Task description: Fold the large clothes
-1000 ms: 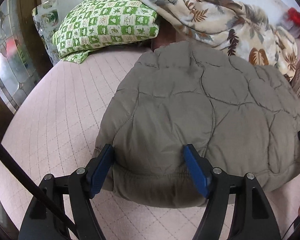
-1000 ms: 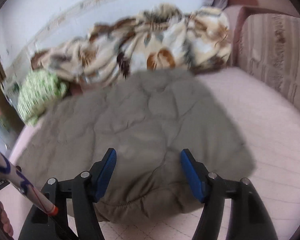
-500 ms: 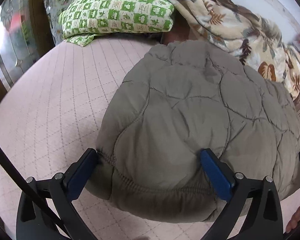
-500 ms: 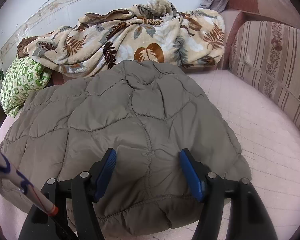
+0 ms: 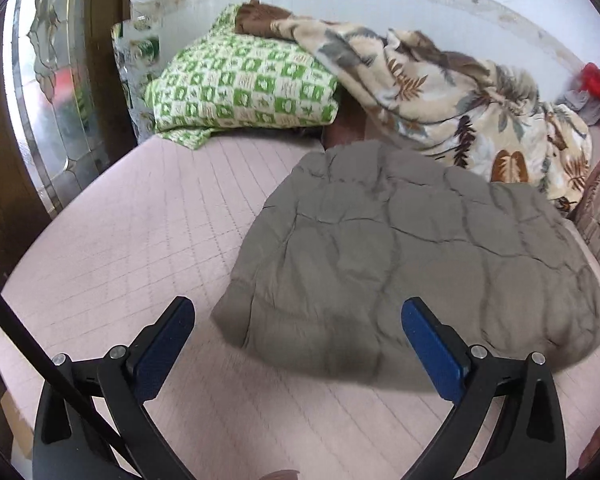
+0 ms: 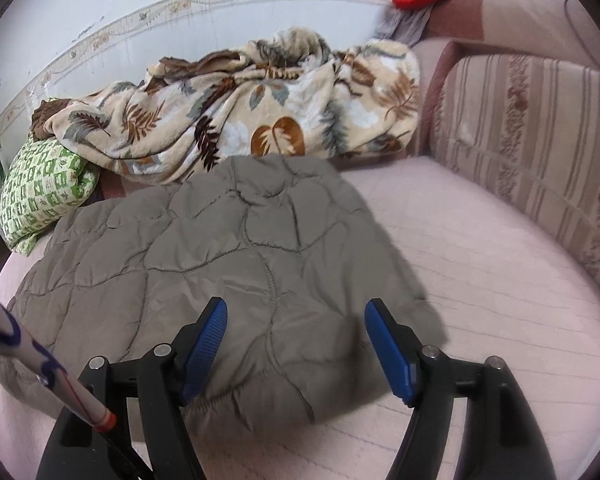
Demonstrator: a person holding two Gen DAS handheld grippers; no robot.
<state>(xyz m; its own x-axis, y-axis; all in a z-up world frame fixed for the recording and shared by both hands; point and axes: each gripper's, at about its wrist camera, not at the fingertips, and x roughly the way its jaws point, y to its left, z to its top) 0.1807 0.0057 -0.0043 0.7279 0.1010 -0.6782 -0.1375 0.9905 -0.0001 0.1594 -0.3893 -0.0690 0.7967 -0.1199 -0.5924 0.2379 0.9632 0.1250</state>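
A folded olive-grey quilted jacket (image 5: 412,256) lies flat on the pink bed, also seen in the right wrist view (image 6: 228,256). My left gripper (image 5: 296,336) is open and empty, held above the jacket's near left corner without touching it. My right gripper (image 6: 296,340) is open and empty, its fingers hovering over the jacket's near hem.
A pink quilted mattress (image 5: 132,248) carries everything. A green checked pillow (image 5: 240,84) and a leaf-print blanket (image 6: 260,116) lie along the back wall. A striped sofa cushion (image 6: 532,136) borders the right side. A glass door (image 5: 48,80) stands at the left.
My left gripper has pulled back and up from the jacket's hem, so more bed shows. The right gripper has moved a little back. Both stay open.
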